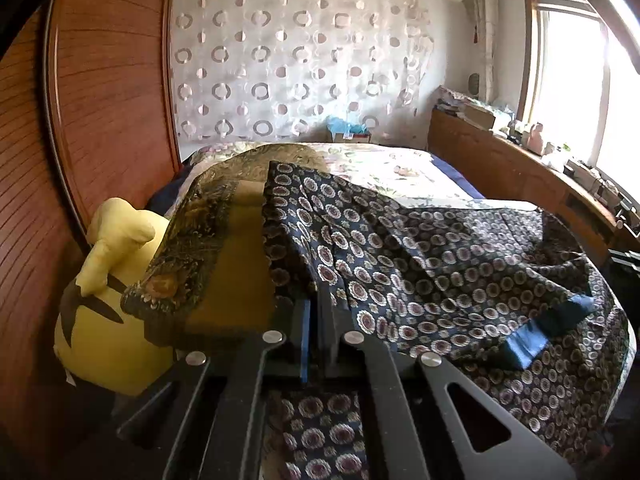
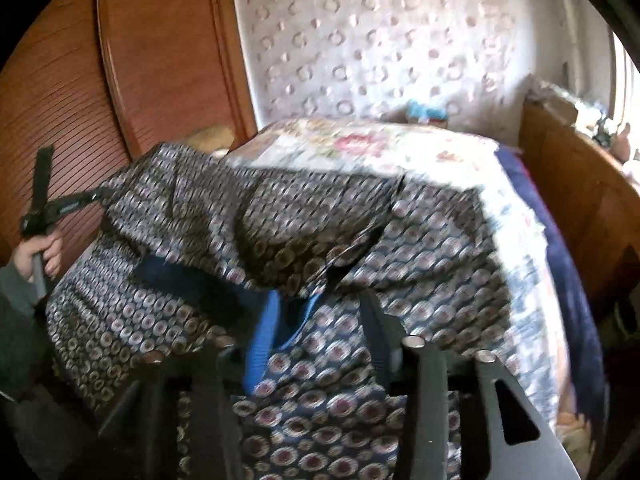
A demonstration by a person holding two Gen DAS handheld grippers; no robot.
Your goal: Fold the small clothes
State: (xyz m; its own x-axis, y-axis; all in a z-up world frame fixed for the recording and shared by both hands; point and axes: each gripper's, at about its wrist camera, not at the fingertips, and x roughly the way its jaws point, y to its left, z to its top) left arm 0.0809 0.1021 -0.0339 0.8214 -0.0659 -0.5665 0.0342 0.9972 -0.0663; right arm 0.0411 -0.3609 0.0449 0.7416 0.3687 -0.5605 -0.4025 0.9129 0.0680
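A dark blue garment (image 1: 432, 264) with a round flower print and blue cuffs (image 1: 524, 344) lies over the bed. My left gripper (image 1: 316, 312) is shut on the garment's left edge and holds it raised. In the right wrist view the same garment (image 2: 280, 208) hangs lifted and blurred. My right gripper (image 2: 320, 312) has garment cloth and a blue cuff (image 2: 262, 340) draped between and over its jaws; its left finger is hidden. The left gripper (image 2: 96, 196) shows there at far left, pinching the cloth.
A floral bedspread (image 1: 400, 172) covers the bed. A gold-patterned cloth (image 1: 208, 216) lies over a yellow plush toy (image 1: 108, 312) at left. A wooden wardrobe (image 1: 112, 80) stands left, a wooden headboard shelf (image 1: 520, 176) with clutter right, under a window.
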